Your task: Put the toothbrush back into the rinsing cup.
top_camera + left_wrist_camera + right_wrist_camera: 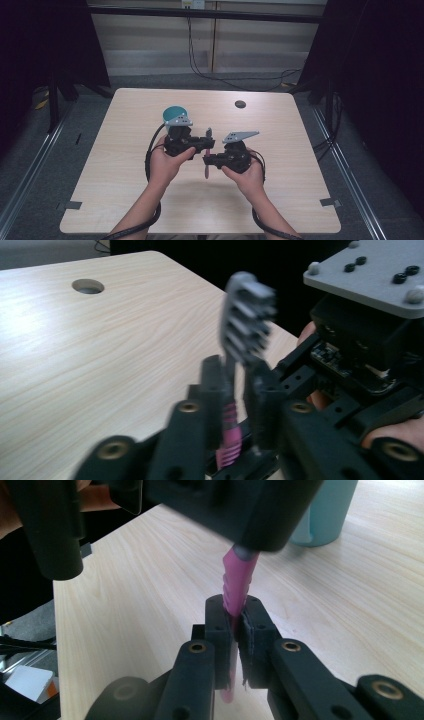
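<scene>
A toothbrush (207, 151) with a pink ribbed handle and a grey bristled head is held upright-ish above the middle of the table, between both grippers. My left gripper (207, 145) is shut on its neck. In the left gripper view the toothbrush head (247, 320) rises above the left gripper's (236, 375) jaws and the pink handle (230, 435) hangs below them. My right gripper (206, 160) is shut on the handle lower down. In the right gripper view the right gripper (235, 617) pinches the pink handle (239, 577), whose top end runs into the left gripper above.
A teal cup (173, 112) stands on the wooden table (125, 165) just behind the left gripper, also seen as a teal cup (325, 515) in the right gripper view. A round cable hole (240, 104) lies near the far edge. Dark curtains flank the table.
</scene>
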`<state>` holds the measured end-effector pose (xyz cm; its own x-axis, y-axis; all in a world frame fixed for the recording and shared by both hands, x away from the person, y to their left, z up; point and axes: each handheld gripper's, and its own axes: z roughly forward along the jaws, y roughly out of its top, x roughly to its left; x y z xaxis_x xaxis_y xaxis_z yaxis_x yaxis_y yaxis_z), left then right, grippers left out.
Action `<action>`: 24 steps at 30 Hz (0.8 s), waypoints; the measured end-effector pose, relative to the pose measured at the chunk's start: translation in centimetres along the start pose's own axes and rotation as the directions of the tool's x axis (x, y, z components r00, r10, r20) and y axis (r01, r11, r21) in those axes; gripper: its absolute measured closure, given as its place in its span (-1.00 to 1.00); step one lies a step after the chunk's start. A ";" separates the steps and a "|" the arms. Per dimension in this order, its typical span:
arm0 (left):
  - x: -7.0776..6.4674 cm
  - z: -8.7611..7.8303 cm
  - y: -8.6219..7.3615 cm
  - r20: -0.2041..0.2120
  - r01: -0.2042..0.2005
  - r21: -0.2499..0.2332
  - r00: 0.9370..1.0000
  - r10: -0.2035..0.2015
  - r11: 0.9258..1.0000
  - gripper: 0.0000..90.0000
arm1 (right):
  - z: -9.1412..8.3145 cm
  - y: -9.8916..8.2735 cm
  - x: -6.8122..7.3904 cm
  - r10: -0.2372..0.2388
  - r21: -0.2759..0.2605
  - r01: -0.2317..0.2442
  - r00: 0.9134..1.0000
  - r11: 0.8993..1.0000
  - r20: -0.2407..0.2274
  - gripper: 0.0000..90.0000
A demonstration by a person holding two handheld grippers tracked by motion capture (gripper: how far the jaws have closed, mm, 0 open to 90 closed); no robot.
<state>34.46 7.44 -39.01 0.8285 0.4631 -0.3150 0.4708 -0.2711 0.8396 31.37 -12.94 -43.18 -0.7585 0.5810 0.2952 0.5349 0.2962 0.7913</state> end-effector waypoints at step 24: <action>1.5 -4.2 1.8 -0.099 0.007 -0.069 0.995 -0.014 0.998 0.88 | -2.4 -5.9 -2.6 -0.123 0.102 0.104 0.970 0.989 0.210 -0.61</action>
<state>35.27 11.20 -36.06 0.7877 0.5480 -0.2815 0.4546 -0.2087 0.8659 29.25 -18.03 -47.32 -0.7231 0.6865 0.0762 0.4886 0.4305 0.7589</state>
